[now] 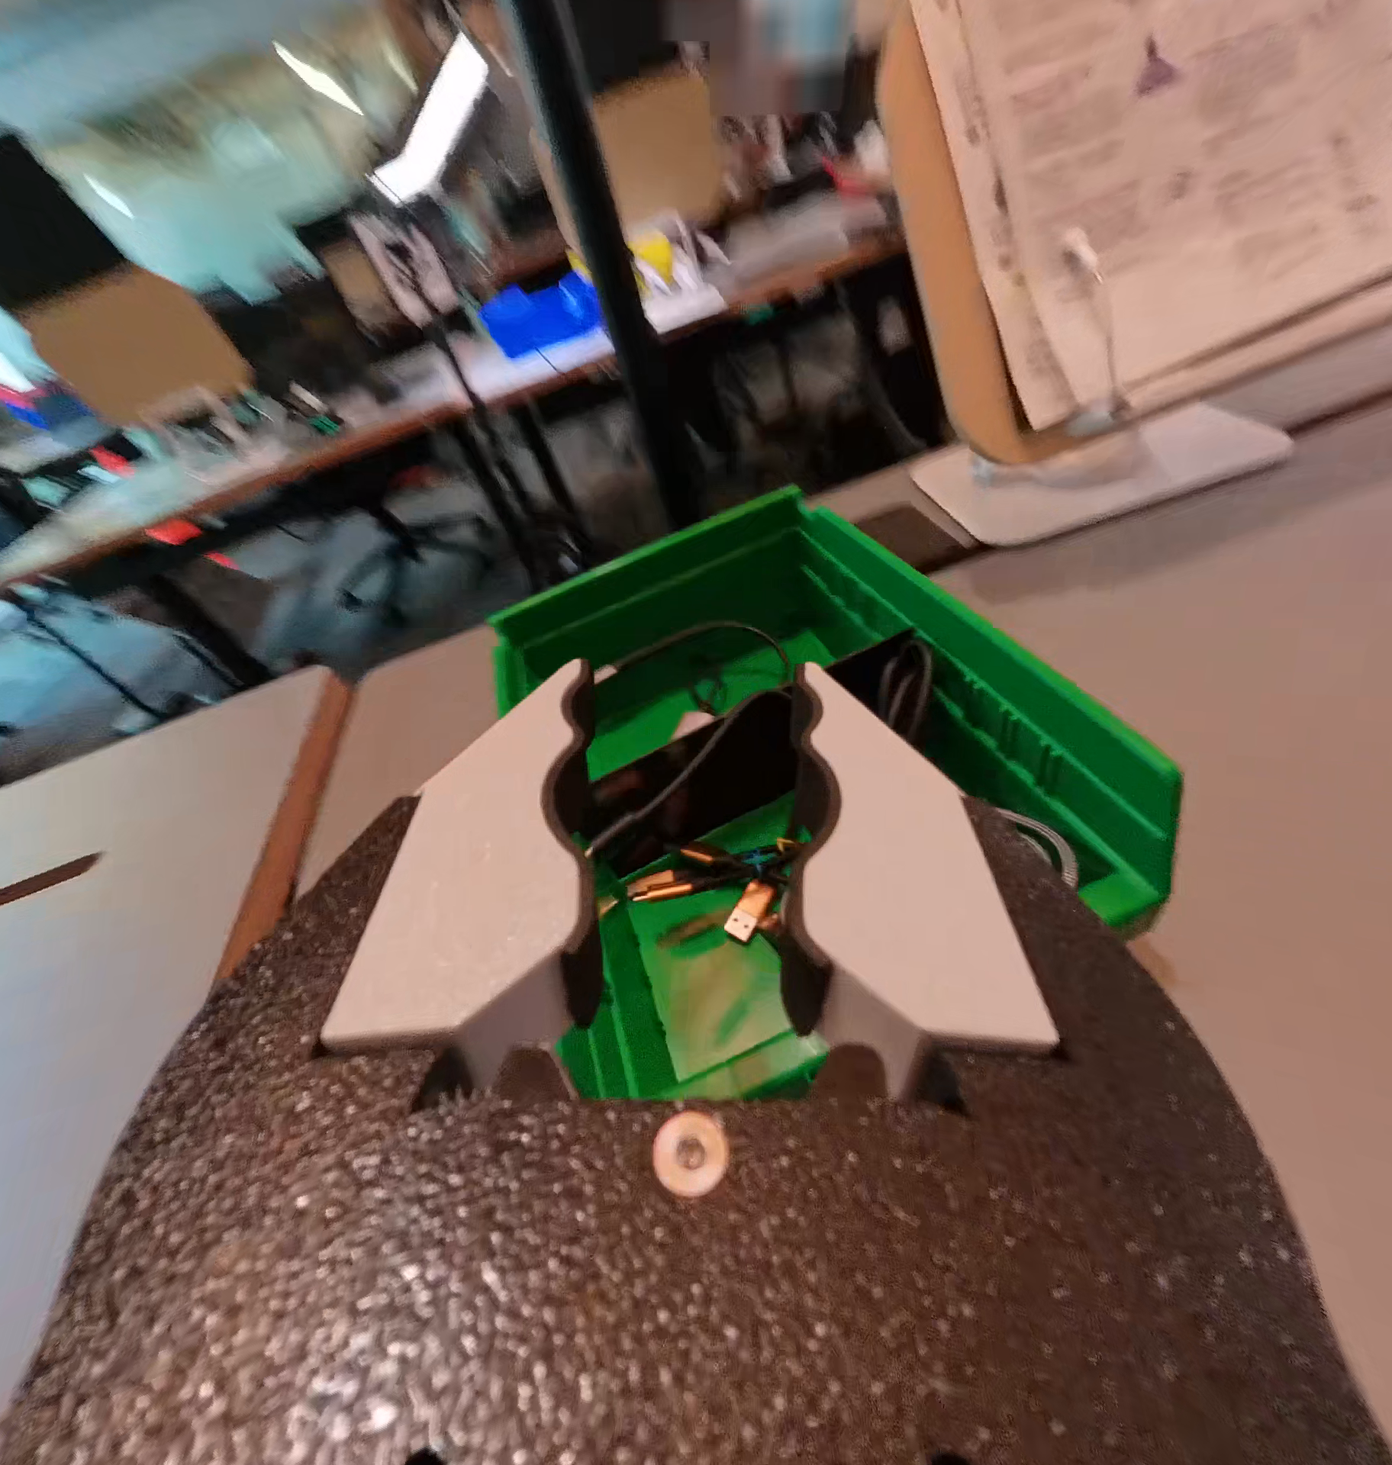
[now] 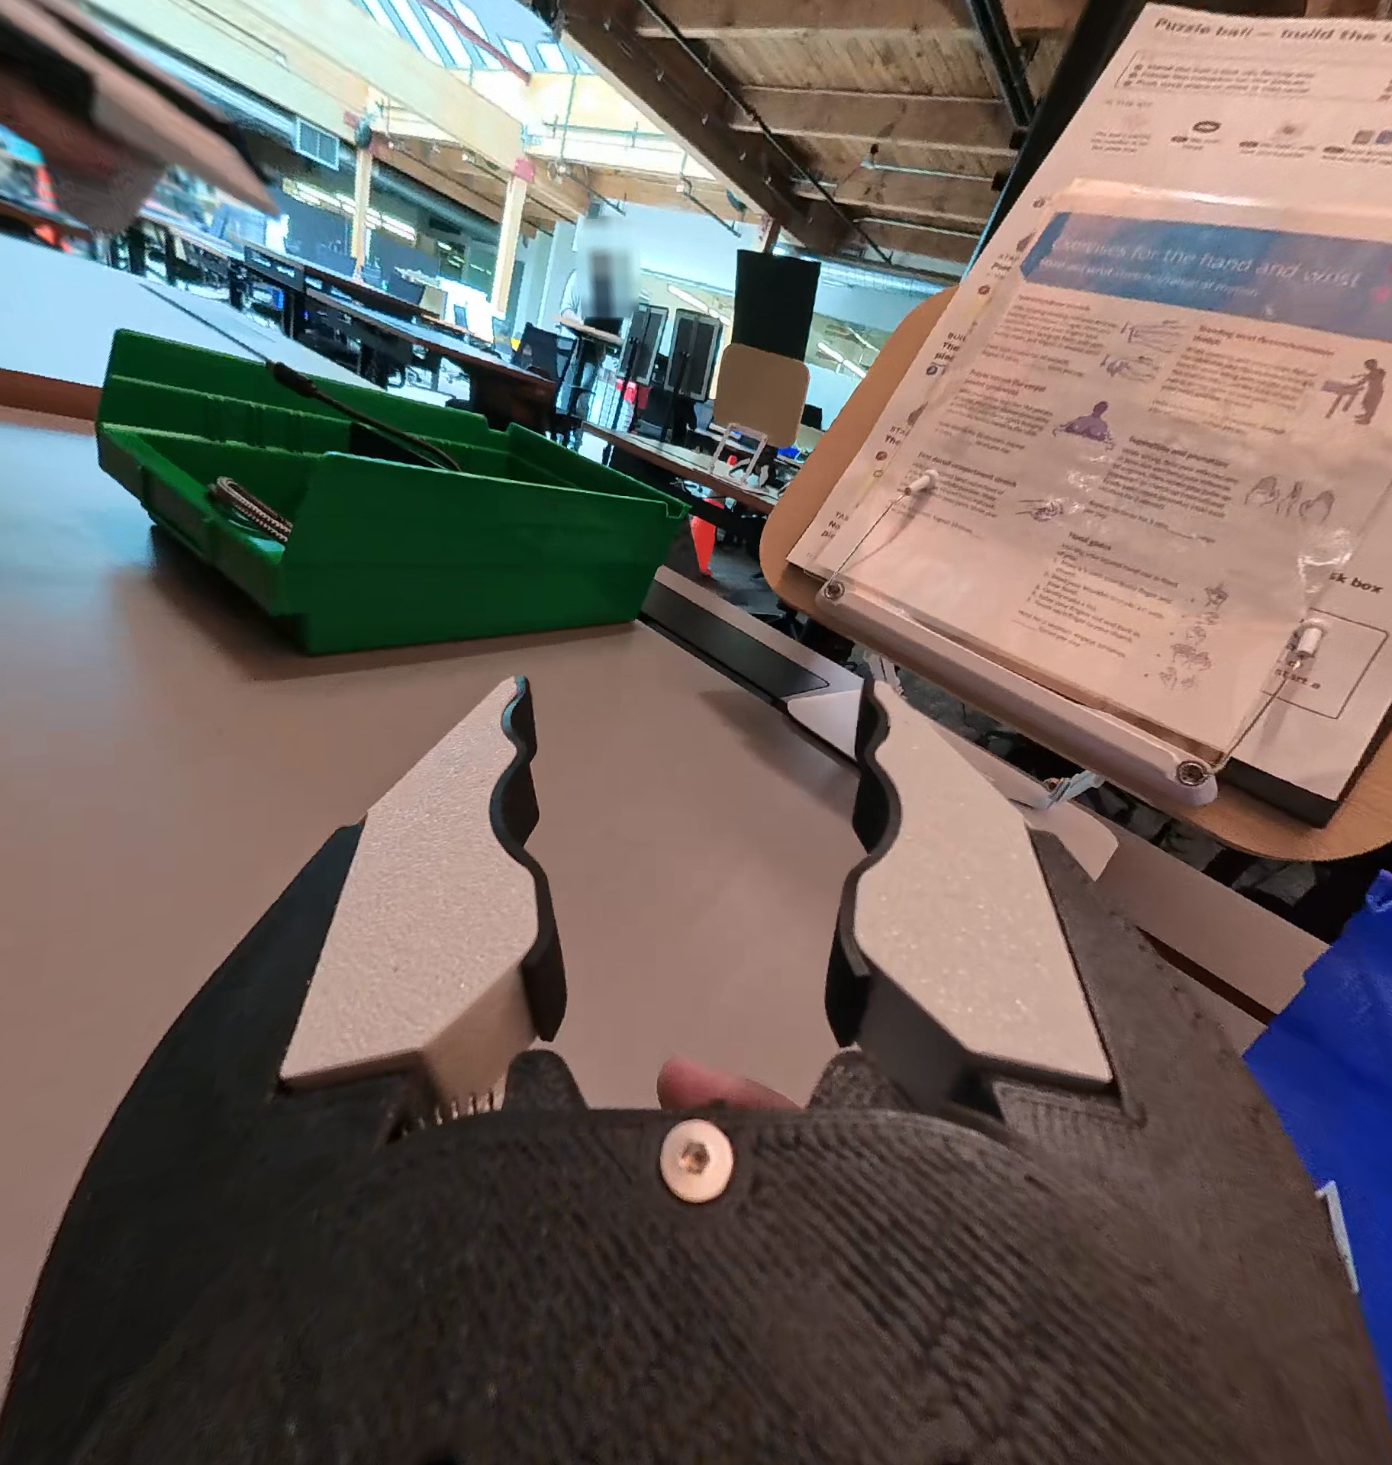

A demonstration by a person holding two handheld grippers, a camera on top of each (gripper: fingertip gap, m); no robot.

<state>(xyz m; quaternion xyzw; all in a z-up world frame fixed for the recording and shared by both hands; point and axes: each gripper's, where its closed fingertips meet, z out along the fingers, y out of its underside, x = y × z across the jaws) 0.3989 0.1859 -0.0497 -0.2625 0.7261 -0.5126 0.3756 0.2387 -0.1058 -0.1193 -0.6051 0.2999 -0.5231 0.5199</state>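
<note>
Green plastic divided bin (image 1: 1073, 761) is sitting on the grey tabletop (image 2: 201, 753) near its far edge, with bare surface lying around it. Left gripper (image 1: 689, 809) is hovering over the bin's tangled black cables with gold plugs (image 1: 724, 880), partly open, gripping nothing. Right gripper (image 2: 697, 832) is hanging wide open, empty, over bare table, near a tilted wooden document stand (image 2: 875, 444).

Green bin (image 2: 407, 547) sits on the table (image 2: 122, 761), open-topped; black dividers (image 1: 701, 761) and tangled cables (image 1: 724, 872) crowd its compartments. Left gripper (image 1: 689, 698) is above the bin, jaws apart. Right gripper (image 2: 689, 713) has bare table ahead. Document stand (image 2: 1073, 674) overhangs the right side; black pole (image 1: 598, 262) rises behind the bin.
</note>
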